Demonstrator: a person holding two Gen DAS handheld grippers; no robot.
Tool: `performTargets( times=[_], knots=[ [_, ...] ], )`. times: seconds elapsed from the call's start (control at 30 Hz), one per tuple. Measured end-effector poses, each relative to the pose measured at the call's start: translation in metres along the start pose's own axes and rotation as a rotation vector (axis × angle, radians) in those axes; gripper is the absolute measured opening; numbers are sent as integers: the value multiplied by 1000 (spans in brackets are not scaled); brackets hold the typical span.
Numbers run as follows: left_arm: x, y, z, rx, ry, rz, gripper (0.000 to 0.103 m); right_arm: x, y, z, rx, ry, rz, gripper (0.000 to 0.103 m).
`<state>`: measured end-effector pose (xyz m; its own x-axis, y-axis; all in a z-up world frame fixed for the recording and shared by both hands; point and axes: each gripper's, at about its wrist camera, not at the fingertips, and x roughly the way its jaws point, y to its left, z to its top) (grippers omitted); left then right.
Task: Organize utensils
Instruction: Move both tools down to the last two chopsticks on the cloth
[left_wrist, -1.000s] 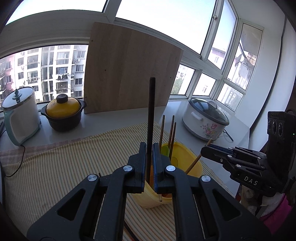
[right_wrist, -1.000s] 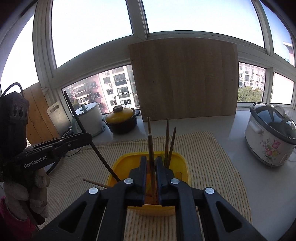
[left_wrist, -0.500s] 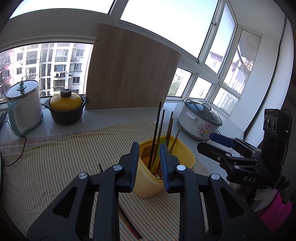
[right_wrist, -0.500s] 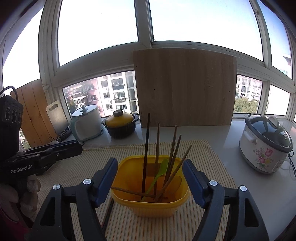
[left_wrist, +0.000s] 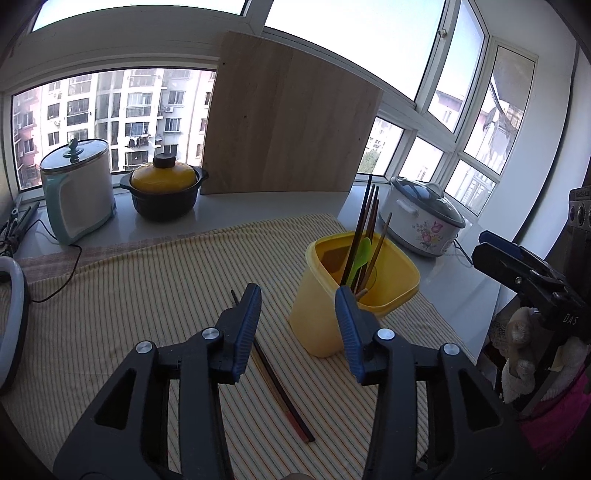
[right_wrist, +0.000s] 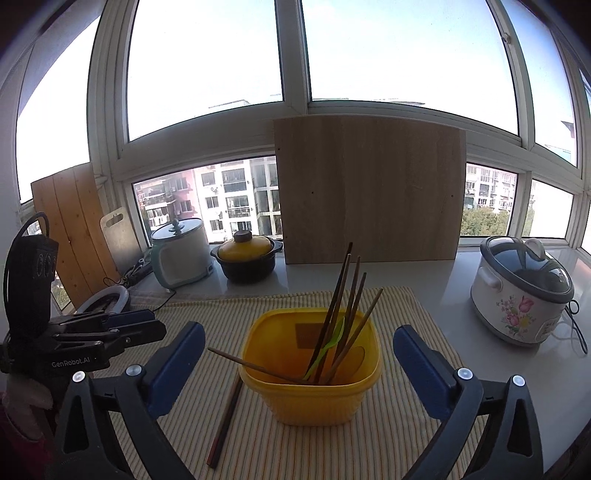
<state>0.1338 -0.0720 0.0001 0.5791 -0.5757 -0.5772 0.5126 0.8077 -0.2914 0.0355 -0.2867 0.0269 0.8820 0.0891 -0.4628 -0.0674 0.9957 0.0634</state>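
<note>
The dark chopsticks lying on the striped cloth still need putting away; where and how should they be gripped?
Grip the dark chopsticks mid-length from above, jaws across their width: they lie flat beside the yellow container, with the left gripper open nearest them.

A striped cloth (right_wrist: 399, 302) covers the middle of the pale surface (right_wrist: 454, 280) below the windows (right_wrist: 399, 51). From the middle of the cloth, seen through the right wrist camera, a large wooden board (right_wrist: 369, 192) leans upright against the window frame at 12 o'clock. A black pot with a yellow lid (right_wrist: 245, 258) stands at 11 o'clock, and just beside it, further left, a pale green and white electric cooker (right_wrist: 181, 254) with its cord trailing. A white floral slow cooker (right_wrist: 521, 299) with a glass lid sits at 2 o'clock, off the cloth. At 10 o'clock, plank boards (right_wrist: 70, 229) and a grey cutting board (right_wrist: 120, 236) lean in the corner. Apartment blocks (left_wrist: 110, 110) show outside.
</note>
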Motion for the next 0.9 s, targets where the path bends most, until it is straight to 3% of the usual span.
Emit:
performTargets(
  times=[0.33, 0.6, 0.9],
  knots=[
    [30, 18, -36, -40, 151, 24, 42, -17, -6, -29, 30, 42, 21, 103],
    [79, 25, -60, -72, 272, 42, 42, 4, -10, -69, 76, 171, 46, 88],
    [128, 30, -71, -100, 340, 87, 42, 24, -14, -91, 110, 248, 47, 76]
  ],
)
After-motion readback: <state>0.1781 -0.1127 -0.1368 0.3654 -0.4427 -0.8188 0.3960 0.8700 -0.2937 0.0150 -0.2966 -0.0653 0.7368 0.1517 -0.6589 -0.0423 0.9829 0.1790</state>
